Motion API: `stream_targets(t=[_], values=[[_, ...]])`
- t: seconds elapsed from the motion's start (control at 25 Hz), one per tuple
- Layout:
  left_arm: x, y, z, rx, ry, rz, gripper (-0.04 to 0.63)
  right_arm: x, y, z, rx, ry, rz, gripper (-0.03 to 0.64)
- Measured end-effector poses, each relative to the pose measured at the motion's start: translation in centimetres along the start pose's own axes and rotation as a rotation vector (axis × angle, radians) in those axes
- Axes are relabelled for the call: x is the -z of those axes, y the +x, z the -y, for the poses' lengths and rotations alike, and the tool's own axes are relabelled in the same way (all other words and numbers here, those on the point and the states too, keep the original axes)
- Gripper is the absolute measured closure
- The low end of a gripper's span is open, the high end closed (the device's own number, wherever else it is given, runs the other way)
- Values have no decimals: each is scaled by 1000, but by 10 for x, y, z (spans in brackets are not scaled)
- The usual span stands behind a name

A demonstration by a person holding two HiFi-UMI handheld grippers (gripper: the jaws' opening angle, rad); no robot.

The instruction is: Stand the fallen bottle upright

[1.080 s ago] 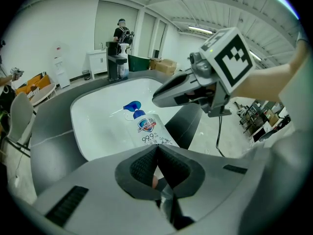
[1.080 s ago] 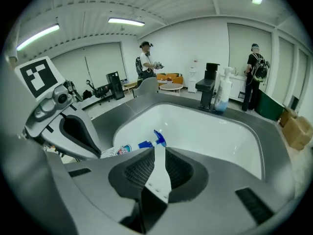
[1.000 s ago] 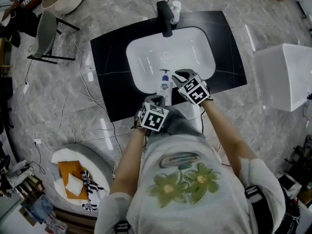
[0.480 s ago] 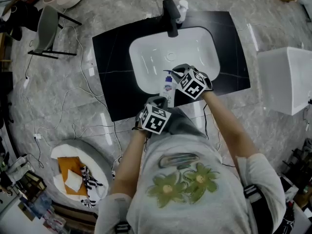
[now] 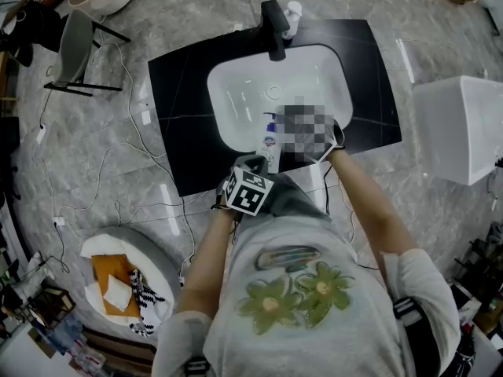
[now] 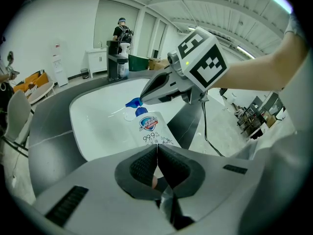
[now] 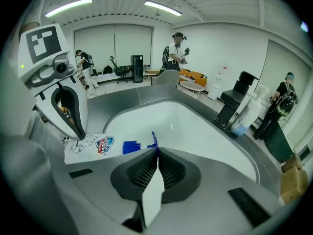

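A white soap bottle (image 5: 269,144) with a blue pump lies across the near rim of the white sink (image 5: 314,61), pump end over the basin. My right gripper (image 7: 156,148) is at the pump end, its jaws closing on the thin blue spout (image 7: 153,140). The left gripper view shows its tips (image 6: 142,101) at the blue pump (image 6: 133,103). My left gripper (image 6: 157,146) is shut, with its tips at the bottle's base end (image 6: 155,133) and nothing visibly clamped. The right gripper view shows the left gripper (image 7: 80,134) touching the bottle (image 7: 93,146) there.
The sink sits in a black countertop (image 5: 181,93) with a black faucet (image 5: 273,26) at the far side and a small white bottle (image 5: 295,10) beside it. A white box (image 5: 460,124) stands to the right. Cables trail over the marble floor (image 5: 118,179) on the left.
My right gripper has rolled and shifted slightly toward the pump end of the bottle. The left gripper and the bottle have stayed where they were.
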State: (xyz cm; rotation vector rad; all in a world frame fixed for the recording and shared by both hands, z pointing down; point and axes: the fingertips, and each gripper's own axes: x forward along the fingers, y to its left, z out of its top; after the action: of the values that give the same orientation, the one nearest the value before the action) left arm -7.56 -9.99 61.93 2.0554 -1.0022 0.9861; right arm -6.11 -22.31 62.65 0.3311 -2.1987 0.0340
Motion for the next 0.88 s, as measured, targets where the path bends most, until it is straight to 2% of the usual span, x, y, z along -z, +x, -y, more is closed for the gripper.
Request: stream_targets(t=[0.28,0.6,0.88], values=[[-8,-2,0,-30,13,30,577,-18,-30,7,99,-66,49,572],[-9,-7,6,-50,39,45,577,-43,-73,-7,260,-271,117,572],[-2,-13,15,-72,51,47,577,-51,-101,-32,310,-330,162,572]])
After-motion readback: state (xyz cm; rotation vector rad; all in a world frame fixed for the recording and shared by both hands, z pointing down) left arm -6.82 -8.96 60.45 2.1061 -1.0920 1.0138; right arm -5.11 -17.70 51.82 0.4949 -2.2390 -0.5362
